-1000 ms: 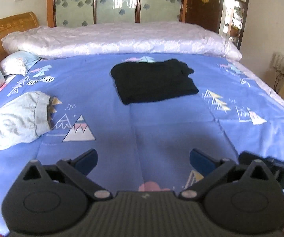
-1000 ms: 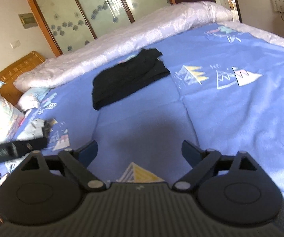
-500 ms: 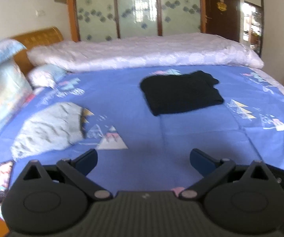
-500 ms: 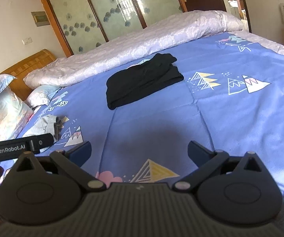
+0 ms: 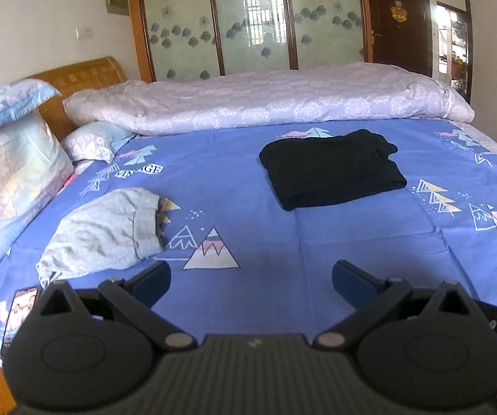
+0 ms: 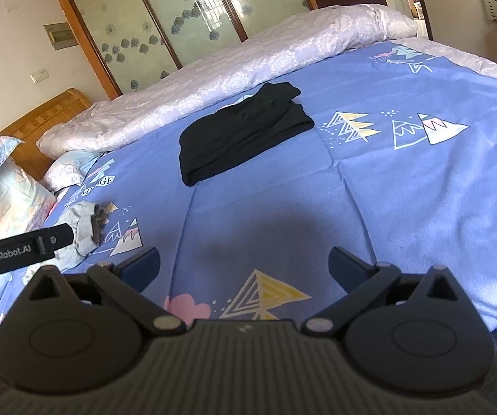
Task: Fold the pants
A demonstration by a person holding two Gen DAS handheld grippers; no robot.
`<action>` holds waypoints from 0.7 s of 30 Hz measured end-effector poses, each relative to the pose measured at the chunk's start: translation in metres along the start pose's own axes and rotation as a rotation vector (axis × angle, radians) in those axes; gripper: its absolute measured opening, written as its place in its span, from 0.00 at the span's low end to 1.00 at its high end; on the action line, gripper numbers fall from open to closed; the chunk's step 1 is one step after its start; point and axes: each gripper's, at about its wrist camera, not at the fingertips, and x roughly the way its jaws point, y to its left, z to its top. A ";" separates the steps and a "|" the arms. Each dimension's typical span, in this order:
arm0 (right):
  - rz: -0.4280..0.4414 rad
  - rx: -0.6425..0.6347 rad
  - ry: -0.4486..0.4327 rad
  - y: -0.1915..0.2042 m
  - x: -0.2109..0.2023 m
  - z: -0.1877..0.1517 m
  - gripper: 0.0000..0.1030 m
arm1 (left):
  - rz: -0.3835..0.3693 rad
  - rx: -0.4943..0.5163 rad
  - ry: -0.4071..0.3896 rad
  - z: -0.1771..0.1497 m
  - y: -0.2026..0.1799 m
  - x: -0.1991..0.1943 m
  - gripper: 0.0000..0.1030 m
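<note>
Black pants (image 5: 331, 169), folded into a flat rectangle, lay mid-bed on the blue sheet (image 5: 352, 242), seemingly finished and set aside; left gripper (image 5: 251, 276) hovered well short of them, jaws wide, empty. Right view: same pants (image 6: 241, 131) far ahead of the right gripper (image 6: 244, 265), jaws likewise spread, holding nothing

The blue bed (image 5: 248, 180) holds folded black pants (image 5: 331, 173), grey garment (image 5: 103, 235), quilt (image 5: 265, 100).

black pants (image 5: 331, 169), blue triangle-print sheet (image 5: 234, 186)
</note>
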 end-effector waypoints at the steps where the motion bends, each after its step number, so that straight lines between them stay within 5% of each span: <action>1: 0.000 0.002 0.001 -0.001 0.000 0.001 1.00 | 0.004 0.000 0.000 0.000 0.000 0.000 1.00; 21: -0.032 -0.001 -0.031 0.001 -0.006 0.001 1.00 | 0.014 0.037 0.029 -0.007 -0.005 0.003 1.00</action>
